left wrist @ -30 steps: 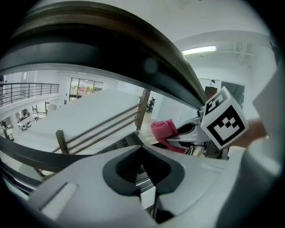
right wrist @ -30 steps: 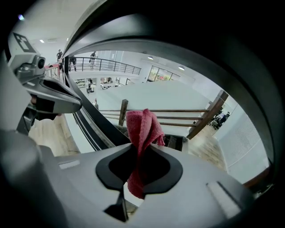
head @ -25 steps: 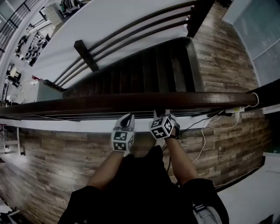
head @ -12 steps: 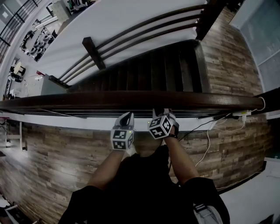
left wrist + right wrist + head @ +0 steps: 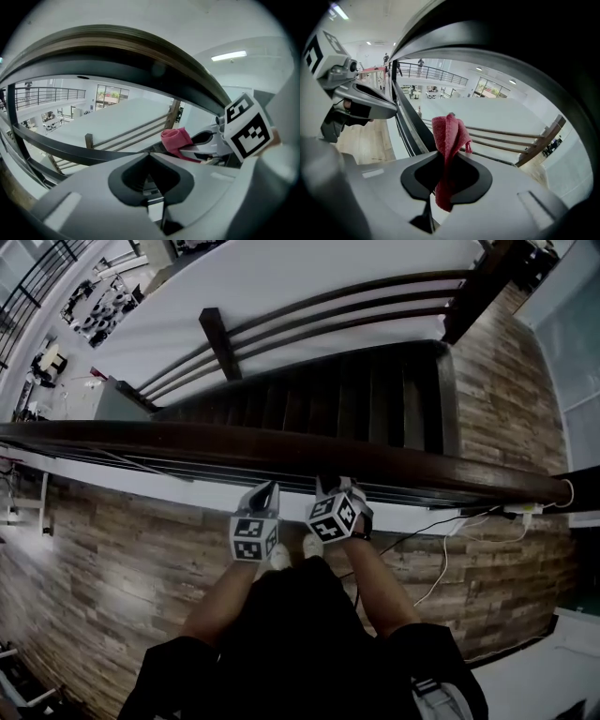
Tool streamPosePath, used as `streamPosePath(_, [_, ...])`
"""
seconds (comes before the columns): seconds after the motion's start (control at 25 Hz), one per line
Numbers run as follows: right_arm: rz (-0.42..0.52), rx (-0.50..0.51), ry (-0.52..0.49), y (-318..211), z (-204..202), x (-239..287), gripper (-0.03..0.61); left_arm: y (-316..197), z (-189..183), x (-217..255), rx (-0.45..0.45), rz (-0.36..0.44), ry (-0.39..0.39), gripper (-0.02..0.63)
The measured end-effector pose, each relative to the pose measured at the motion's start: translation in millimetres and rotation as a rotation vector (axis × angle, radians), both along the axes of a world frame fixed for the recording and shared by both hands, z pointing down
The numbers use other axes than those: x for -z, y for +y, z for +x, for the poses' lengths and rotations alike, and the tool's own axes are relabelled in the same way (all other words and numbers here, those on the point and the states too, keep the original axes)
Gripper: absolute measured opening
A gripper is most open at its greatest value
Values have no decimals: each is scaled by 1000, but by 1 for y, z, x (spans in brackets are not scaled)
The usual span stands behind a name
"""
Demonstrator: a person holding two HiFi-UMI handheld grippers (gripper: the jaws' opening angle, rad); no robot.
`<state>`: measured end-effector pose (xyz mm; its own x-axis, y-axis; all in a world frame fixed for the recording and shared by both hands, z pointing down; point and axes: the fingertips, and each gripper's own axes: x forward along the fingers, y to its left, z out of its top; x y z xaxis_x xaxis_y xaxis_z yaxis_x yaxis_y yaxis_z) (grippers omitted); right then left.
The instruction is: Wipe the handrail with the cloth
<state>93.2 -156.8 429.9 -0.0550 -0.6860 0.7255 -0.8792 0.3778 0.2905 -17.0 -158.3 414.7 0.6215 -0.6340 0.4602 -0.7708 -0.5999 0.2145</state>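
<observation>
A dark wooden handrail (image 5: 187, 439) runs across the head view from left to right, over a stairwell. Both grippers are just on its near side, side by side. My left gripper (image 5: 264, 493) is shut with nothing in it, and in the left gripper view the handrail (image 5: 117, 44) arcs close above the left gripper (image 5: 149, 154). My right gripper (image 5: 330, 486) is shut on a red cloth (image 5: 449, 133) that stands up out of the jaws and hangs down between them. That cloth (image 5: 176, 138) also shows in the left gripper view. The rail (image 5: 511, 51) curves over the right gripper (image 5: 446, 161).
Dark stairs (image 5: 347, 395) descend beyond the rail, with a second railing and post (image 5: 223, 341) on the far side. Thin metal bars (image 5: 141, 465) run under the handrail. A white cable (image 5: 441, 563) lies on the wood floor (image 5: 112, 568) at the right.
The view has swung, so the handrail now slopes down to the right. Both grippers sit a little further left in the picture, still beside the rail. The cloth stays gripped.
</observation>
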Motion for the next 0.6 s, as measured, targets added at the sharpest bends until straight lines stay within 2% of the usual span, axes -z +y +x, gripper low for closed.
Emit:
streamPosePath(0.16, [-4, 118, 3, -4, -24, -2, 43, -7, -11, -1, 85, 0, -1, 0])
streamPosePath(0.32, [-18, 181, -6, -11, -36, -2, 43, -13, -29, 2, 170, 11, 0, 0])
streamPosePath(0.6, [-20, 300, 80, -19, -61, -5, 43, -17, -62, -2, 283, 2, 48, 0])
